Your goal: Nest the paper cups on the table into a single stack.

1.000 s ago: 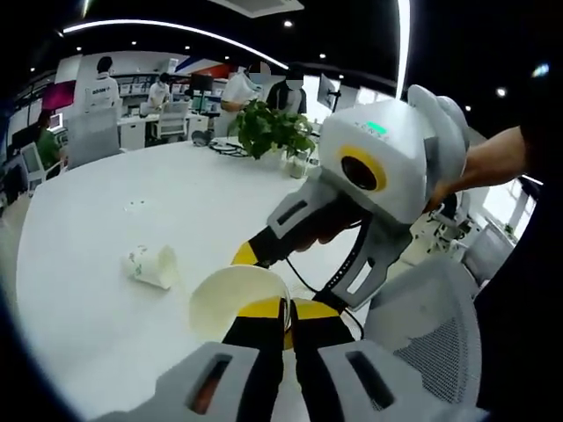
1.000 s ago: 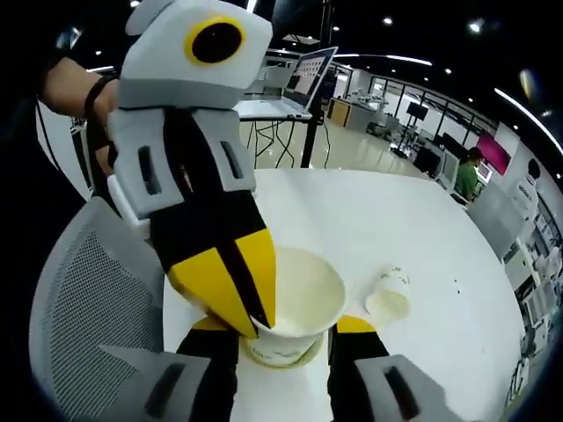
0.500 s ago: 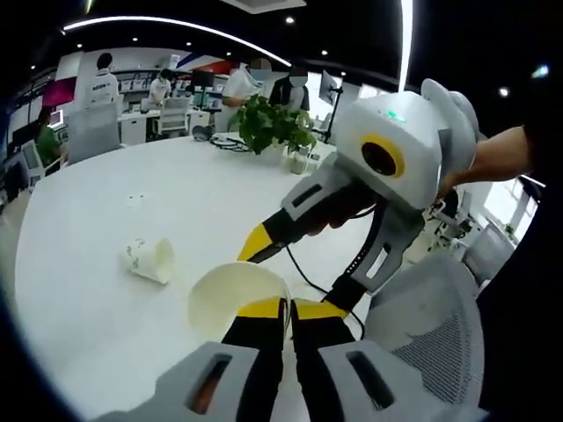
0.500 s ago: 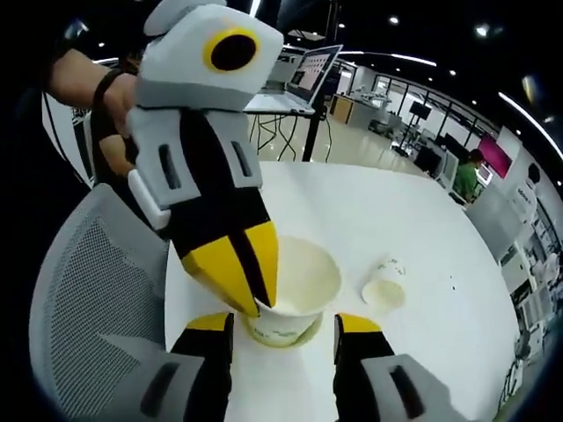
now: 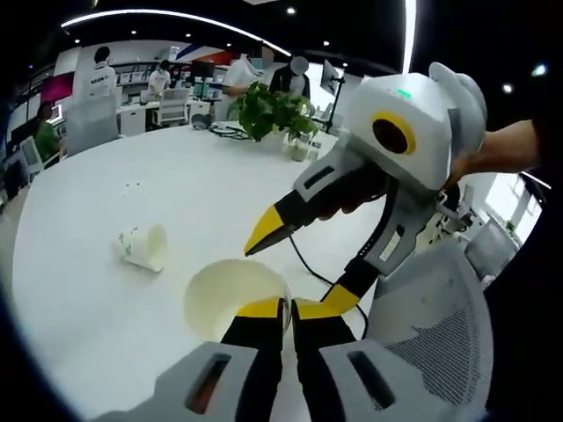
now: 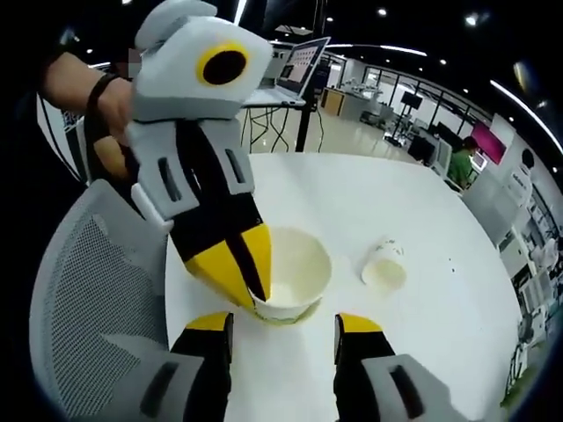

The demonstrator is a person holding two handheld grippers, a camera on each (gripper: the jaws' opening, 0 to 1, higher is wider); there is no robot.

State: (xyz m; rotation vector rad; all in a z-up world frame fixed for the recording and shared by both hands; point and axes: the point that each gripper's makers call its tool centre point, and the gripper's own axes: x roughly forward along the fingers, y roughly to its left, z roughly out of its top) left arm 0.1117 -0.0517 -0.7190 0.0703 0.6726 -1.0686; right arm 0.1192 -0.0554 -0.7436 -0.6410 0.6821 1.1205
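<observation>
In the left gripper view, the left gripper (image 5: 286,309) rises from the bottom centre with its yellow-tipped jaws pressed together on the near rim of an upright paper cup (image 5: 230,294), which stands on the white table (image 5: 193,189) just left of centre in the lower half of the frame. The right gripper (image 5: 303,255) reaches in from the upper right, its jaws spread wide, one tip above the cup's far rim and the other low at the right beside the left gripper's tips, neither touching the cup. A second paper cup (image 5: 141,247) lies on its side at the left of the frame, well apart from the first. A potted plant (image 5: 274,112) stands at the far table edge, upper centre. In the right gripper view, the right gripper (image 6: 286,322) shows its two jaws parted at the bottom, with the upright paper cup (image 6: 295,272) just beyond the gap. The left gripper (image 6: 255,294) comes down from the upper left and pinches that cup's left rim. The tipped cup (image 6: 383,269) lies to the right of centre on the table (image 6: 352,198). A mesh chair (image 6: 84,290) fills the lower left.
</observation>
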